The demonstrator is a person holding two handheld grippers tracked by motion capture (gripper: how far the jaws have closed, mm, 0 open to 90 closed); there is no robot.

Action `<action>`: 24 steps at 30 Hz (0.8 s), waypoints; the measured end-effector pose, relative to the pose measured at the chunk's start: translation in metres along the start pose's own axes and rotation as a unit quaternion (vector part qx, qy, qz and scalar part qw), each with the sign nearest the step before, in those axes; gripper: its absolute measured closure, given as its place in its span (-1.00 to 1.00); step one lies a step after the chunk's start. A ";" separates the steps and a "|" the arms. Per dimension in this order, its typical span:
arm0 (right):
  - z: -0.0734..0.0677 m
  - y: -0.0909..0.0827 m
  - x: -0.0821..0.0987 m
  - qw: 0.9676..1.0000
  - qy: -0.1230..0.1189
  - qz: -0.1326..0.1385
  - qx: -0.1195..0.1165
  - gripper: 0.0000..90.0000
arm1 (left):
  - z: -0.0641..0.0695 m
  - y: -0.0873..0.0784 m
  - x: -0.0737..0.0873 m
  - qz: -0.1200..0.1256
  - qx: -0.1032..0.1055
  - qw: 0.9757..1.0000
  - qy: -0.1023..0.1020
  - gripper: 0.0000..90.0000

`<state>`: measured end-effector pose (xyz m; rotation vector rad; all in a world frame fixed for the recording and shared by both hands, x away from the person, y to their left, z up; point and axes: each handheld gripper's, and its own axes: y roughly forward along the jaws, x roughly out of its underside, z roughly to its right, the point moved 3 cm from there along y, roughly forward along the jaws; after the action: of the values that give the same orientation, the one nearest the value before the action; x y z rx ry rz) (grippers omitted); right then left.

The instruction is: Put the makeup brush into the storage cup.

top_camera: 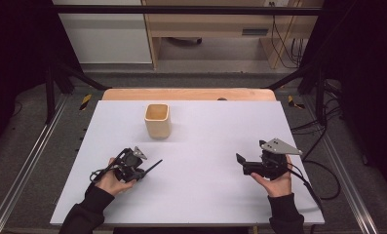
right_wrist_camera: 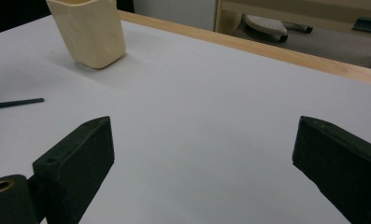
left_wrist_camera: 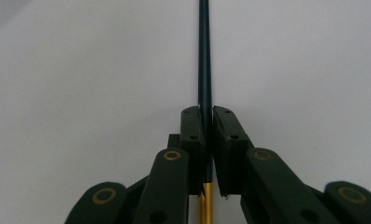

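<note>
While its two flat black pads press on a thin dark rod with a brass-coloured lower end, the left gripper lies low over the matte white table sheet, the rod jutting out toward the table's middle. Beyond it stands a cream, square-sided cup with rounded corners, smooth and empty-looking. At the right, the right gripper hovers with its blocky jaws spread wide, nothing between them.

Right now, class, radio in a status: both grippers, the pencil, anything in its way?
Left gripper shut on pencil. Right gripper open, empty. Cream cup upright beyond, path unobstructed.
</note>
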<state>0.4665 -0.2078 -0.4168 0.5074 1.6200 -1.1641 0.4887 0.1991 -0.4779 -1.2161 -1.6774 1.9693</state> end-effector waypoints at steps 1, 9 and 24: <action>0.000 0.000 0.000 1.000 0.000 0.000 0.000 -0.87 | 0.000 0.000 0.000 0.000 -0.001 1.000 -0.001 0.83; -0.002 0.002 0.001 1.000 -0.002 -0.005 -0.001 -0.87 | 0.000 0.000 0.001 0.004 -0.001 1.000 0.000 0.83; -0.001 0.001 0.001 1.000 -0.004 -0.002 -0.002 -0.87 | 0.002 -0.020 -0.001 0.058 0.003 0.998 0.003 0.84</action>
<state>0.4663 -0.2066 -0.4180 0.4962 1.6159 -1.1631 0.4818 0.2029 -0.4593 -1.3431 -1.6306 2.0336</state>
